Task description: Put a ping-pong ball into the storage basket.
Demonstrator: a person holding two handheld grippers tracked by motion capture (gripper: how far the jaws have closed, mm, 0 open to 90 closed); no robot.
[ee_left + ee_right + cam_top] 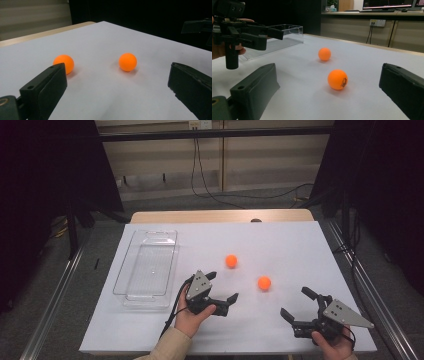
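Plainly, both round orange balls point(231, 261) point(264, 283) have no long axis.

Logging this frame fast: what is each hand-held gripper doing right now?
Left hand-held gripper: open, holding nothing.
Right hand-held gripper: open, holding nothing.

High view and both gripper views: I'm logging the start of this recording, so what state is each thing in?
Left gripper: open, holding nothing, above the table.
Right gripper: open, holding nothing.
Far orange ball: loose on the white table, untouched.
Near orange ball: loose on the table, untouched, apart from the other.
Clear plastic tray: upright, nothing inside.
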